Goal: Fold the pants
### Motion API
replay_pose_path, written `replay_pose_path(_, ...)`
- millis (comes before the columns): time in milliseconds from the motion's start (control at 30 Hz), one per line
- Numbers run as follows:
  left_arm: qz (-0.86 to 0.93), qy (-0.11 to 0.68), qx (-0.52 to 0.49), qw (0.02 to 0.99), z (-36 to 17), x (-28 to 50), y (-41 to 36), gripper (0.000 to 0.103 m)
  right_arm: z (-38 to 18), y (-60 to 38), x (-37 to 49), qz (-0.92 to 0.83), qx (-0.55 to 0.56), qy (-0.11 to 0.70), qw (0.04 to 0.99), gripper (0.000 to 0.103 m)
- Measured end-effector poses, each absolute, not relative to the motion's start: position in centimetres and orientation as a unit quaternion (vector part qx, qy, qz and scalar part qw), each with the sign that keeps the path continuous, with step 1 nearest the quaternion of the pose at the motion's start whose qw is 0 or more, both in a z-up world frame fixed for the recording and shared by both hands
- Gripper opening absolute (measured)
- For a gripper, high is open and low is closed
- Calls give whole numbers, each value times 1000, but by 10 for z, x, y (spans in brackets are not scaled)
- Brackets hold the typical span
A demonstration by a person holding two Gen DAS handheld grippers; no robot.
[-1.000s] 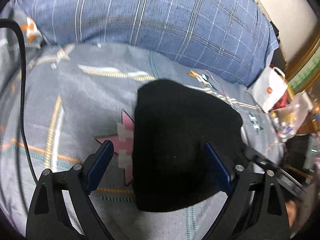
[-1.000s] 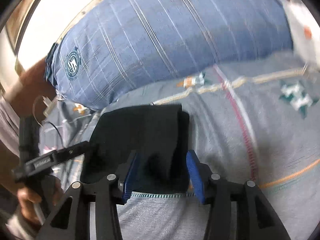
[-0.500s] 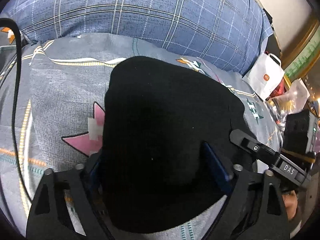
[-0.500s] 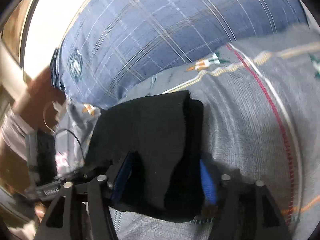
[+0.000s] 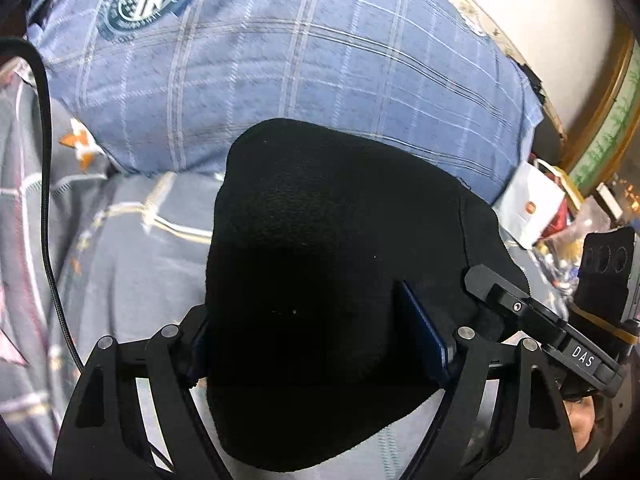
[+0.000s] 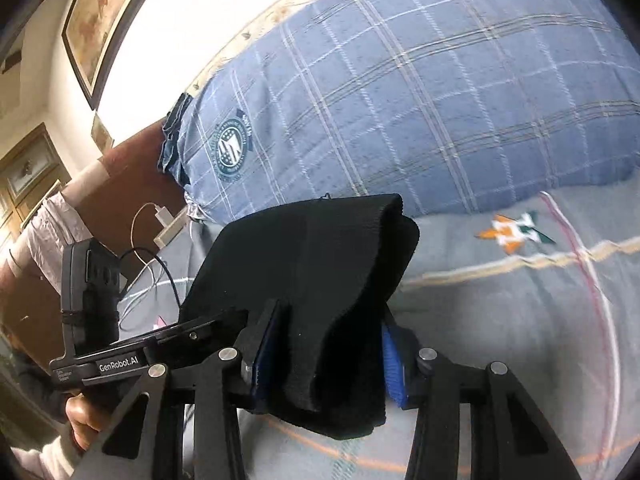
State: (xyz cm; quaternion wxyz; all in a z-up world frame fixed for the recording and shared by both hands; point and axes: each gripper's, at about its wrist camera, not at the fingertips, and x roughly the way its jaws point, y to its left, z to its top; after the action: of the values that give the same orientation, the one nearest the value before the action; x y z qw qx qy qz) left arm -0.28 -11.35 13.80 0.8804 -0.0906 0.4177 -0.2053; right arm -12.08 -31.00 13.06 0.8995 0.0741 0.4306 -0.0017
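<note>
The pants (image 5: 340, 280), a black folded bundle, are now held up off the bedspread (image 5: 132, 264), between the two hand-held grippers and in front of the big blue checked pillow (image 5: 300, 68). A second ago the bundle lay flat on the bedspread and looked smaller in the left wrist view; now it fills the middle of that view and its far edge covers the lower part of the pillow, so it has been lifted and carried toward the head of the bed. The left gripper (image 5: 320, 344) has its pads against both sides of the wide bundle, so it is grasping the pants. The right gripper (image 6: 324, 352) is closing, and its blue pads press on the thick folded edge, so it also grasps the pants. In my judgement the folding itself is almost finished, and what remains is to put the bundle down neatly somewhere. For the edges: in the right wrist view the upper fold (image 6: 360, 208) is rounded and even, but the lower layers hang a little under the jaws. Free room lies on the bedspread to the right of the bundle. On the left there is less room, because a black cable (image 5: 48, 184) runs over the cloth, and a white charger (image 6: 162, 214) lies near the pillow corner.
</note>
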Motion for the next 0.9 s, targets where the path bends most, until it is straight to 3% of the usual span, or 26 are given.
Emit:
replay_pose_path(300, -181, 436, -79, 878, 110, 37, -96, 82, 89, -315, -74, -5, 83, 458, 885, 44)
replay_pose_path(633, -166, 485, -102, 852, 36, 64, -83, 83, 24, -345, -55, -45, 56, 531, 844, 48)
replay_pose_path(900, -144, 475, -61, 866, 63, 57, -85, 83, 69, -325, -71, -82, -15, 496, 864, 50)
